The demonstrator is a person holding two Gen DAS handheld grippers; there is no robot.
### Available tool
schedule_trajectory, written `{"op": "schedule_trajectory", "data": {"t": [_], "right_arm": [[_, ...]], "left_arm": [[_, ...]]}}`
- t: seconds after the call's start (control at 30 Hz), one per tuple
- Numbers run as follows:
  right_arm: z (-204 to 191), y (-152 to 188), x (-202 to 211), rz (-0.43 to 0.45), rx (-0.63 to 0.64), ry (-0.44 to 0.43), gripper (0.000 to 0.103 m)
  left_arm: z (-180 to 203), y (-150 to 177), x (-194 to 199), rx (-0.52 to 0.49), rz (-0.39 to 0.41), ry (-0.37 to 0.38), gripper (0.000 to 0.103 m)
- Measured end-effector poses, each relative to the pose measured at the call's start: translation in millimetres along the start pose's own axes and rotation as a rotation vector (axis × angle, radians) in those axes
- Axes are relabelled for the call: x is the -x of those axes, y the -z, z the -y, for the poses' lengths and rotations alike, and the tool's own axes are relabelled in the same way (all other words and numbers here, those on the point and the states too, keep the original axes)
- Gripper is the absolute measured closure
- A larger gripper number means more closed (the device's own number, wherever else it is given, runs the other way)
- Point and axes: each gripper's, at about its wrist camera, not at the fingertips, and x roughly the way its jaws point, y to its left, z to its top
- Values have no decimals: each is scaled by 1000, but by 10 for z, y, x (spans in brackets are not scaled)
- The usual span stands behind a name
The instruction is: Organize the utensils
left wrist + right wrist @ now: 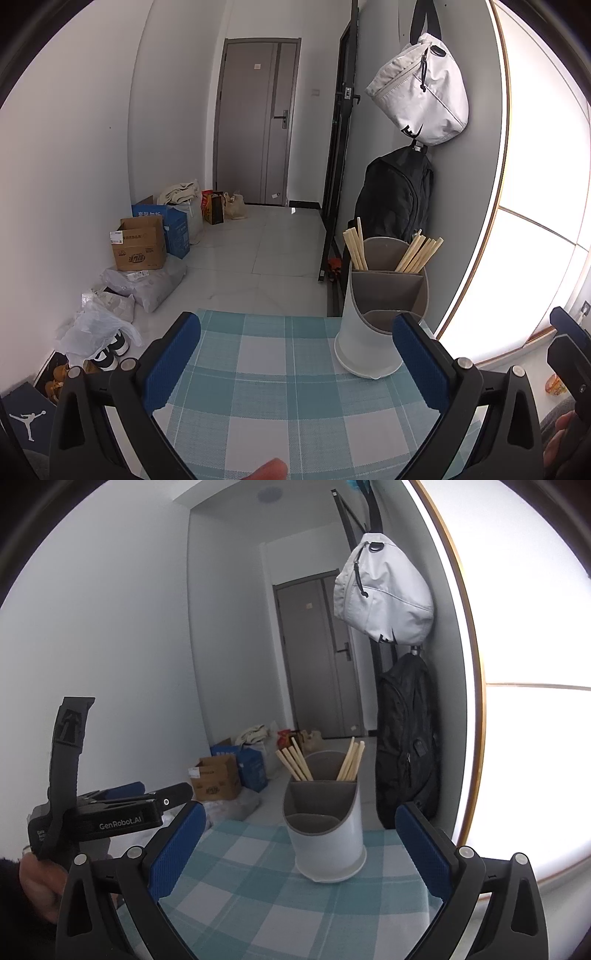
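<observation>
A white utensil holder (373, 325) with grey inner compartments stands on the blue-checked tablecloth (280, 373); it also shows in the right wrist view (327, 843). Wooden chopsticks (417, 254) stand in its two back compartments, one bunch left (295, 764) and one right (351, 760). The front compartment looks empty. My left gripper (295, 362) is open and empty, the holder just ahead of its right finger. My right gripper (301, 845) is open and empty, with the holder between and beyond its fingers. The left gripper's body (110, 812) shows at the right view's left.
A white bag (421, 88) and a black backpack (399, 195) hang on the wall behind the holder. A bright window (546, 184) is at right. Cardboard boxes (140, 243), bags and shoes (107, 350) sit on the floor left. A grey door (258, 122) is at the back.
</observation>
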Motion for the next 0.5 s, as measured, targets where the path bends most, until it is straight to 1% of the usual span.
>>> {"op": "schedule_trajectory", "data": {"t": [0.1,0.17,0.5], "right_arm": [[-19,-1,-16,-7,9,-2,0],[-30,3,-17,-8,15,-3,0],[-18,12,-22,-12,9,-7,0]], "left_arm": [[-5,3,-11,1,-7,3,2],[1,5,-1,-1,0,-10,2],[60,31,29,-26,12,-4,2]]}}
